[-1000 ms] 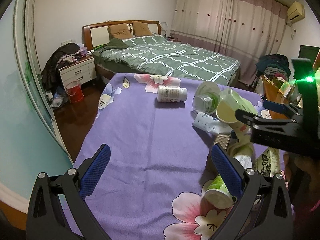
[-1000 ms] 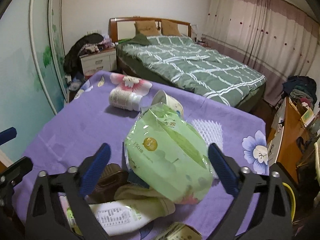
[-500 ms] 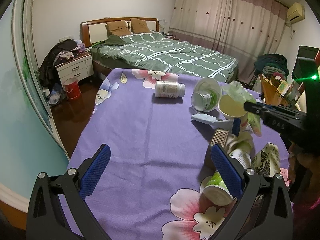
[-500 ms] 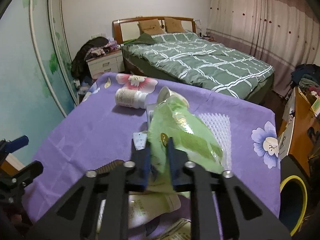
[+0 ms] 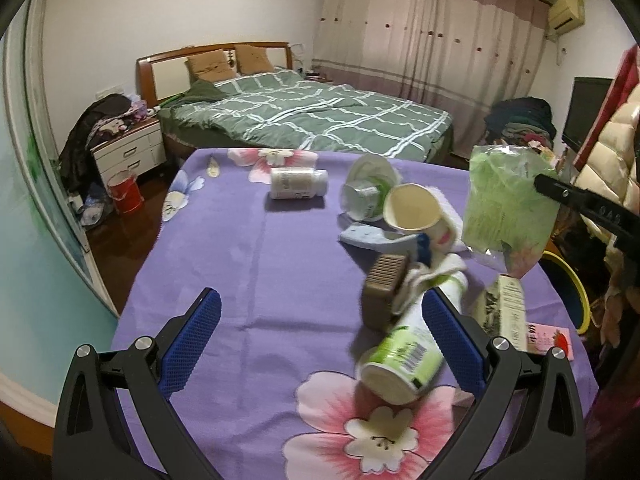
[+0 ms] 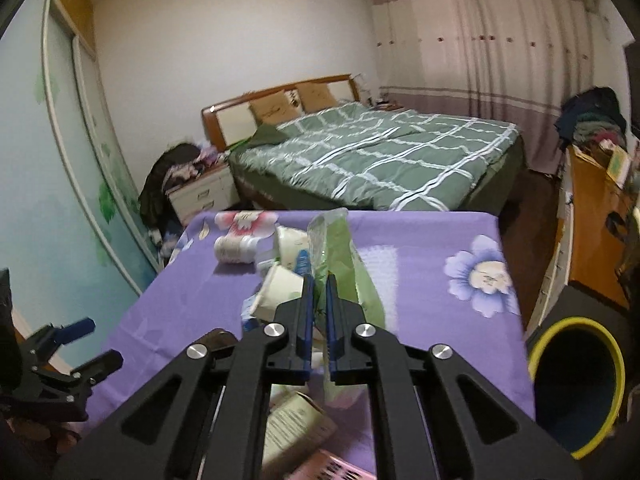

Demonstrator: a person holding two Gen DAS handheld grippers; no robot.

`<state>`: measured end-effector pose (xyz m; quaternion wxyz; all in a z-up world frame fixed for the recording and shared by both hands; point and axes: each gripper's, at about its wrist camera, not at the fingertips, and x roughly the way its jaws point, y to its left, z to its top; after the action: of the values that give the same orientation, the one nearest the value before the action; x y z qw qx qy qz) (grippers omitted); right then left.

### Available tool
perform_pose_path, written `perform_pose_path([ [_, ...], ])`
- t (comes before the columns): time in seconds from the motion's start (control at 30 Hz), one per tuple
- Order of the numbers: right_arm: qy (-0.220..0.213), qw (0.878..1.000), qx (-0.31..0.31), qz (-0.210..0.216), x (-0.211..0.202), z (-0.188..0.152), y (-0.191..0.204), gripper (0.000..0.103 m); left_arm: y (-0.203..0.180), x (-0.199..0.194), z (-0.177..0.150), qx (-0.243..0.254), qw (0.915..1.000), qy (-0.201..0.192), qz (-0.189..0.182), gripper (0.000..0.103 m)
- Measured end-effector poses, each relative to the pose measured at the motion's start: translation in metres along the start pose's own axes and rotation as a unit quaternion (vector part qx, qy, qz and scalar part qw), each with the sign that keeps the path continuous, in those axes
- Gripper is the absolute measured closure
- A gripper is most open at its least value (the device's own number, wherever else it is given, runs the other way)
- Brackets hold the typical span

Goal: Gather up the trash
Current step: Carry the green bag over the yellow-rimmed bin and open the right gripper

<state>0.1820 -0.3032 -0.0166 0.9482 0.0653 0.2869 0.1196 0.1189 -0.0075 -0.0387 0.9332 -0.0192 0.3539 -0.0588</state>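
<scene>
Your right gripper [image 6: 318, 280] pinches the green plastic bag [image 5: 506, 204] above the purple floral tablecloth [image 5: 248, 256]; your left gripper [image 5: 320, 344] gapes empty. Probably a bin [image 6: 576, 384] stands beside the table; bed [image 6: 372, 160] beyond.

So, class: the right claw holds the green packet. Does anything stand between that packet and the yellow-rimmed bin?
Nothing visible does. The right claw has the green packet pinched above the table, and the bin stands on the floor past the table's right edge, its mouth uncovered.
</scene>
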Motion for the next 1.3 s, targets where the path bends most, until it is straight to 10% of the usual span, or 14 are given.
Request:
perform_pose_path([
  [0.8, -0.032, 0.961, 0.166, -0.221, -0.067, -0.057, -0.21, 0.094, -0.106, -0.006, -0.016, 0.085, 0.9916, -0.006, -0.098, 0.004],
  [0.97, -0.027, 0.949, 0.178, -0.259, -0.063, -0.064, -0.227, 0.064, -0.114, -0.004, -0.022, 0.096, 0.9886, 0.0, -0.116, 0.004],
  [1.3, -0.03, 0.951, 0.189, -0.244, -0.067, -0.073, -0.218, 0.054, -0.126, 0.007, -0.038, 0.121, 0.9839, 0.02, -0.13, 0.015],
])
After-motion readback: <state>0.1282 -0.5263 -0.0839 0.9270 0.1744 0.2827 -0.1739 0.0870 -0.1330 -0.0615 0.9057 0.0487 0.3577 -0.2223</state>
